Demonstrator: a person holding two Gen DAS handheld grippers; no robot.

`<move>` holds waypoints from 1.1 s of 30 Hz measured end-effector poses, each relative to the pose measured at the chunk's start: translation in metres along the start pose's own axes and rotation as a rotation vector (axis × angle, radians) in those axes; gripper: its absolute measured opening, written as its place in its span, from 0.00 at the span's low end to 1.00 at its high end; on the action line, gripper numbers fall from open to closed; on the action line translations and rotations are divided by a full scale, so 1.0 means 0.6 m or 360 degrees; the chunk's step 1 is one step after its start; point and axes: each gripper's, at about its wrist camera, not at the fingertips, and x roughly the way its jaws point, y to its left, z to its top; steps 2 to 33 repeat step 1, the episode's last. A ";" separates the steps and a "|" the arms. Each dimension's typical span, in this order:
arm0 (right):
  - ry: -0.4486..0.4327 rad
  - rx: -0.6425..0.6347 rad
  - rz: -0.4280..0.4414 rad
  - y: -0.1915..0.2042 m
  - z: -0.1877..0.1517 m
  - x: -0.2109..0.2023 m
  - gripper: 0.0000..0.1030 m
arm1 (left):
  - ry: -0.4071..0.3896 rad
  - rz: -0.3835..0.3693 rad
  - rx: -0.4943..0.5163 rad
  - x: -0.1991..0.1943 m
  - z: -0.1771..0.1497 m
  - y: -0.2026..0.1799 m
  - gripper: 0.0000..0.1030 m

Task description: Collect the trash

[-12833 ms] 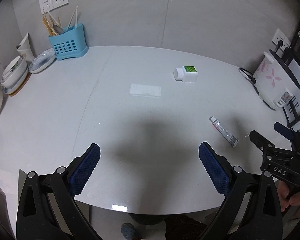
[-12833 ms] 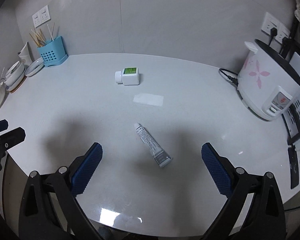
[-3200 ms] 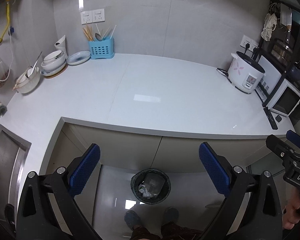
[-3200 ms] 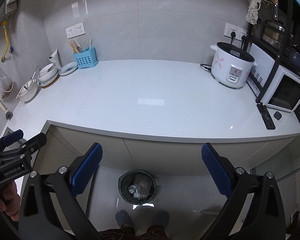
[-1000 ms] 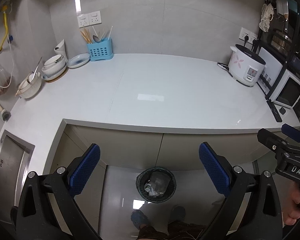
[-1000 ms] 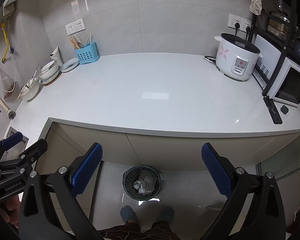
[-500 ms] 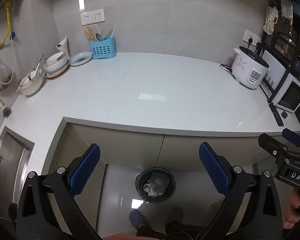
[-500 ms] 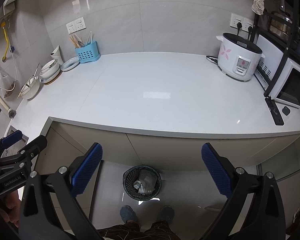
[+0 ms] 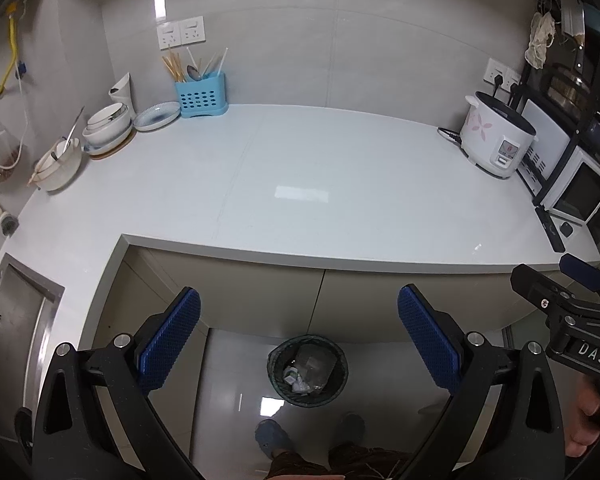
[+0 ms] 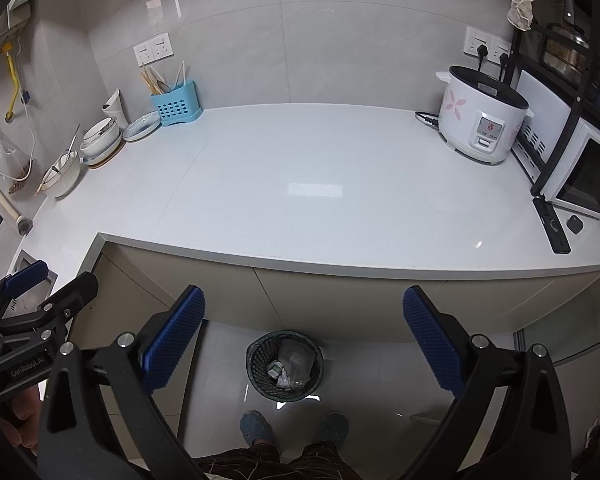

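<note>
A black mesh trash bin [image 9: 307, 372] [image 10: 285, 365] stands on the floor in front of the cabinets, holding crumpled paper and small packaging. My left gripper [image 9: 299, 336] is open, high above the bin, with nothing between its blue pads. My right gripper [image 10: 303, 338] is open too and holds nothing. Each gripper shows at the edge of the other's view: the right gripper [image 9: 568, 304] at the far right, the left gripper [image 10: 36, 304] at the far left. The white countertop [image 9: 300, 184] [image 10: 320, 184] carries no loose trash.
A blue utensil holder [image 10: 176, 108], stacked bowls and plates [image 10: 100, 140] sit at the back left. A rice cooker [image 10: 480, 124], a microwave [image 10: 588, 172] and a black remote [image 10: 552, 226] occupy the right. A person's slippered feet [image 10: 256, 428] stand by the bin.
Both views have shifted only slightly over the last second. Compared with 12.8 s ago, the bottle and the tube are gone from the counter and both grippers are pulled back above the floor.
</note>
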 end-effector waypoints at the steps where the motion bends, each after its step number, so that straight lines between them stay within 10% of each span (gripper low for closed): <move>1: 0.0000 0.0000 0.0000 0.001 0.000 0.001 0.93 | 0.0002 -0.0005 0.0000 0.001 0.000 0.000 0.94; 33: 0.0000 0.0000 0.0000 0.001 0.000 0.001 0.93 | 0.0002 -0.0005 0.0000 0.001 0.000 0.000 0.94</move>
